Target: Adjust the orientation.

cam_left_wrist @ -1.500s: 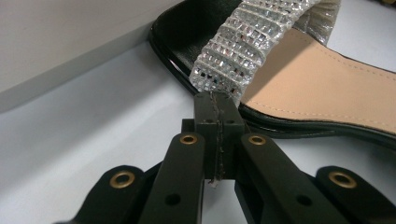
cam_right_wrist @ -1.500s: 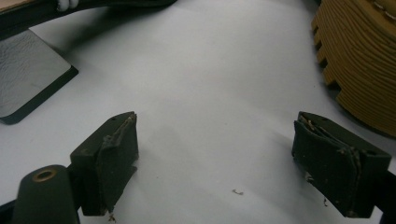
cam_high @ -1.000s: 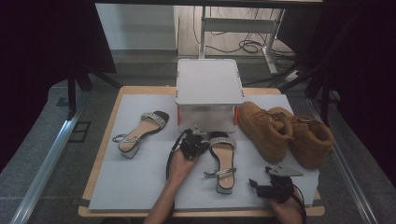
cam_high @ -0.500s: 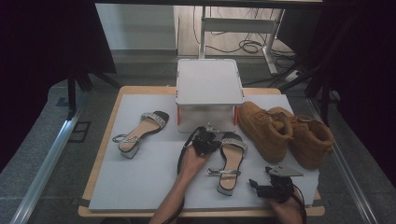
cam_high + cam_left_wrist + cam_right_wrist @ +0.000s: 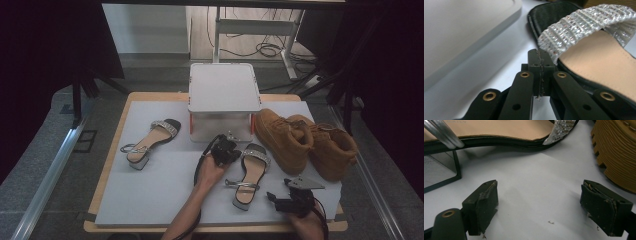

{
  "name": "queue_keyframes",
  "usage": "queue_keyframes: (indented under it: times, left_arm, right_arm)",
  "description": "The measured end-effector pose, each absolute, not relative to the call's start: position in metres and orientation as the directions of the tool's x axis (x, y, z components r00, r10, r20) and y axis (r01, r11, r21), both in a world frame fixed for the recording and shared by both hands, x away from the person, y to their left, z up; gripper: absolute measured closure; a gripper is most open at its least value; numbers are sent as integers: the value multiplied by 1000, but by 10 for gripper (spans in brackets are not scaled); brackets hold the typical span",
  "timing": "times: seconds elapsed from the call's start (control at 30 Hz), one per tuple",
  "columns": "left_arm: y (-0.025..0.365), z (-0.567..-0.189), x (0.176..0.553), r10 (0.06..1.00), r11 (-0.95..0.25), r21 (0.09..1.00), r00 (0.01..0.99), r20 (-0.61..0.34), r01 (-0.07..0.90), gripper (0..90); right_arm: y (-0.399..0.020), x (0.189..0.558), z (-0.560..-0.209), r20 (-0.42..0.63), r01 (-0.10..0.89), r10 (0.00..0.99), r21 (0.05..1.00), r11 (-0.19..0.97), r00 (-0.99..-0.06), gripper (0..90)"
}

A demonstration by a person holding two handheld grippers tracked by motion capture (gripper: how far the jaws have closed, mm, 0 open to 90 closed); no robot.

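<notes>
**Two grippers beside one silver-strapped sandal**

Sits on the grey mat (image 5: pixel 165 185), just in front of the white lidded box (image 5: pixel 223 87) — the sandal (image 5: pixel 248 172), toe toward the box, heel toward the near edge. Rests at the sandal's toe end, on its left side: left gripper (image 5: pixel 226 150), jaws pressed flat together with nothing between them. Seen in the left gripper view, tips (image 5: pixel 541 62) right against the sandal's black sole edge, just under the glittering strap (image 5: pixel 584 30). Lies to the right of the sandal's heel, near the mat's front edge: right gripper (image 5: pixel 280 200), jaws spread wide and empty — bare mat between the pads (image 5: pixel 484 205). Stands right of the sandal, close beside it: pair of tan boots (image 5: pixel 305 142). Lies well left of it: second sandal (image 5: pixel 150 142).
</notes>
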State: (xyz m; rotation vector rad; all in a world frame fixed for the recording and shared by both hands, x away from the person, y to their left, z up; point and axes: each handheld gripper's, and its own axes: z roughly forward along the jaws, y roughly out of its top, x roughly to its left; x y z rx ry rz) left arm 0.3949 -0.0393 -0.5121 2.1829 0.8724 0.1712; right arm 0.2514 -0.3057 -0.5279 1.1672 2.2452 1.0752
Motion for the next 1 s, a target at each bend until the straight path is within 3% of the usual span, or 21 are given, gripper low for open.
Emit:
queue_keyframes:
  times: [1.0]
  left_arm:
    - [29, -498, 355, 691, -467, 708, 718, -83, 530, 789]
  right_arm:
    - [-305, 251, -528, 6, 518, 817, 776, 360, -576, 149]
